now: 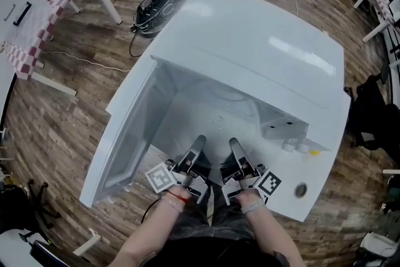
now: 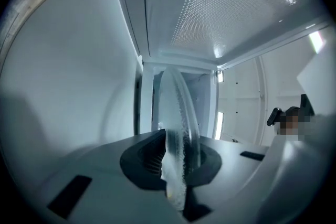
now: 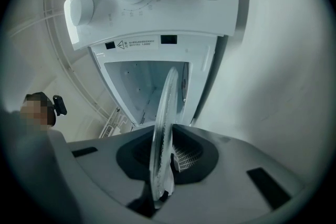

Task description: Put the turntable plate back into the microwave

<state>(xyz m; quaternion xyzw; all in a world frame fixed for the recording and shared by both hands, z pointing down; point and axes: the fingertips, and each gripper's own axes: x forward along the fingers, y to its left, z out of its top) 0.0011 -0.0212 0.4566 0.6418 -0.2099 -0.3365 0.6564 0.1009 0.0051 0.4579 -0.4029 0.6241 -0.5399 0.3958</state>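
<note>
- Two claws, the left claw [image 2: 176, 168] and the right claw [image 3: 160, 168], each pinch the rim of the glass turntable plate [image 2: 178, 113], carried between them
- The plate sits at the open mouth of the microwave [image 1: 262, 53], whose door [image 1: 125, 141] is swung wide
- Next, I'd say, it must go in level and be centred before they let go

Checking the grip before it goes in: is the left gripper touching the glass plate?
Touching. In the left gripper view, the left gripper is shut on the glass plate, its rim pinched between the jaws.
</note>
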